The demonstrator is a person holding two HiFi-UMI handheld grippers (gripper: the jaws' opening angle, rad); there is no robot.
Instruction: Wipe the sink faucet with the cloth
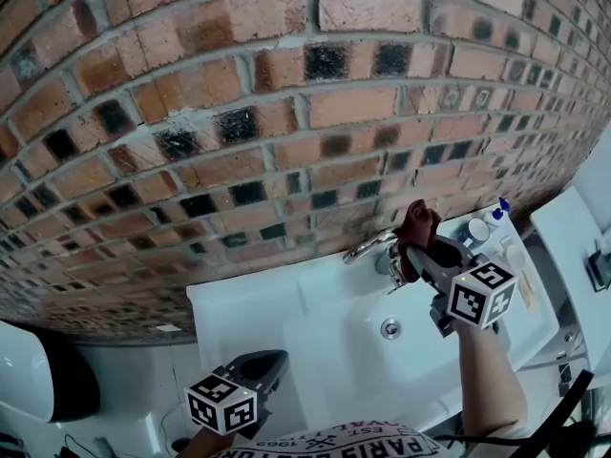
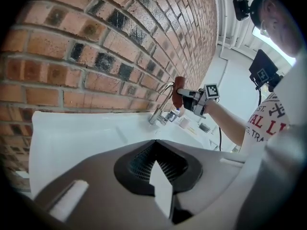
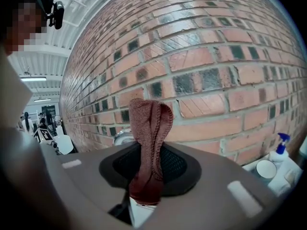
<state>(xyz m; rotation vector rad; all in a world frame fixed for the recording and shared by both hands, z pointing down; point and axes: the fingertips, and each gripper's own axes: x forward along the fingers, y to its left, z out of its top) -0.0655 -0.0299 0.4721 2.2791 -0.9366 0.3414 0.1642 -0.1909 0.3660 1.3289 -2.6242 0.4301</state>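
- Poking up soft and light, the cloth (image 3: 148, 143) is pinched at its bunched lower end by the right gripper (image 1: 416, 260), just beside the faucet (image 1: 370, 249).
- It looks limp, so a firm bunched hold suits it.
- The left gripper (image 2: 156, 166) is clenched and empty, near the sink (image 1: 239, 294).

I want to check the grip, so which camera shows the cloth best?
The right gripper view: the cloth fills the middle, pinched between the shut jaws, its folds clear. The head view shows it small, by the faucet; the left gripper view shows only a far reddish bit.
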